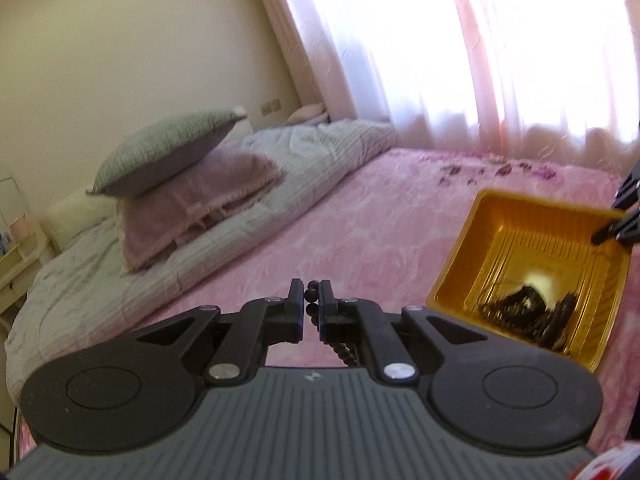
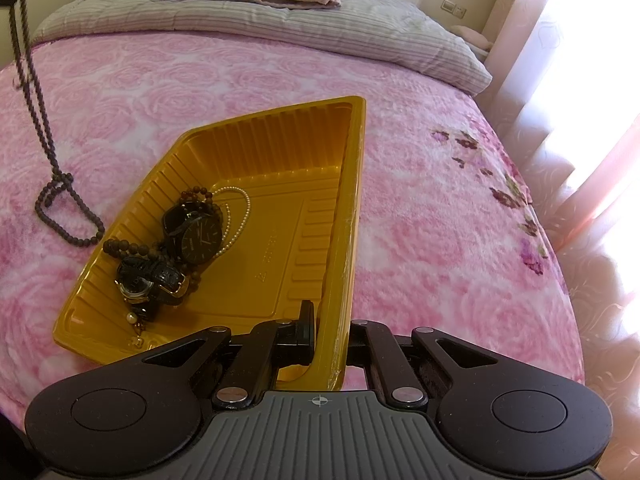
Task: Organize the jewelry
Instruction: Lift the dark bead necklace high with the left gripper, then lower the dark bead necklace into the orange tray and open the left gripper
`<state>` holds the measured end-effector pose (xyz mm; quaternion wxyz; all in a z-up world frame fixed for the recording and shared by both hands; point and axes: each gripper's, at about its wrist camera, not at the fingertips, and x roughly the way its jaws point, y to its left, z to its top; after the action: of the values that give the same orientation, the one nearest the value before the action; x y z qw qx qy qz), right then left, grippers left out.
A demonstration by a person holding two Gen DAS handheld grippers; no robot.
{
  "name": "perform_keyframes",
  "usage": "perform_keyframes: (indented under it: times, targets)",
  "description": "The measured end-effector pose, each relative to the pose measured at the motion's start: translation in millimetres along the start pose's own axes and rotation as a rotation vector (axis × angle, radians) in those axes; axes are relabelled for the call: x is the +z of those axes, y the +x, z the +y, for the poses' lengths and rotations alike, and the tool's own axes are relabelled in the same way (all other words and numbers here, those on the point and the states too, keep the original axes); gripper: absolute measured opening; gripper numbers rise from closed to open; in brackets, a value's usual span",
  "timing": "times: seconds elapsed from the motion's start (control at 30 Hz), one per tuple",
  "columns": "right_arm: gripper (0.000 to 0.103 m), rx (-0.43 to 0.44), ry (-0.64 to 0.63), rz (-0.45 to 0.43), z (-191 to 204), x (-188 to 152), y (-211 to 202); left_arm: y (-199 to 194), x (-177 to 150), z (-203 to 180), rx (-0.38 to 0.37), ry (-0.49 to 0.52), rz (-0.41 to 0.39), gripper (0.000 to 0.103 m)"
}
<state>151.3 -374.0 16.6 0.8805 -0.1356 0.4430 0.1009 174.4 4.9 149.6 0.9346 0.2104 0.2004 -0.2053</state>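
A gold plastic tray [image 2: 292, 152] lies on the pink bed, tilted up at its right side. My right gripper [image 2: 328, 320] is shut on the tray's right wall. In the tray lie two black watches [image 2: 196, 232], a dark bead bracelet [image 2: 120, 247] and a pearl strand [image 2: 240, 208]. My left gripper [image 1: 311, 304] is shut on a long dark bead necklace [image 1: 310, 300]. In the right wrist view the necklace [image 2: 36, 92] hangs down at the far left, its lower end coiled on the blanket left of the tray. The tray [image 1: 472, 248] also shows at the right of the left wrist view.
A pink rose-patterned blanket [image 2: 420, 220] covers the bed. A striped grey quilt [image 1: 300, 160] and stacked pillows [image 1: 180, 184] lie at the head end. Curtains [image 1: 480, 60] hang behind the bed. A white shelf [image 1: 16, 256] stands at the far left.
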Motion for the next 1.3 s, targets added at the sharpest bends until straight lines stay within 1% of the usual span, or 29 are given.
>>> perform_keyframes:
  times: [0.6, 0.87, 1.13, 1.3]
  targets:
    - [0.006, 0.000, 0.007, -0.003, 0, -1, 1, -35, 123, -2, -0.040, 0.086, -0.213, 0.006]
    - [0.006, 0.000, 0.006, -0.003, 0, -1, 0, -44, 175, -11, -0.075, 0.085, -0.303, 0.006]
    - [0.006, 0.002, 0.007, -0.003, 0, -1, 1, -43, 206, -31, -0.120, 0.097, -0.351, 0.006]
    - [0.006, 0.002, 0.007, -0.003, 0, -1, 1, -29, 214, -56, -0.163, 0.128, -0.339, 0.006]
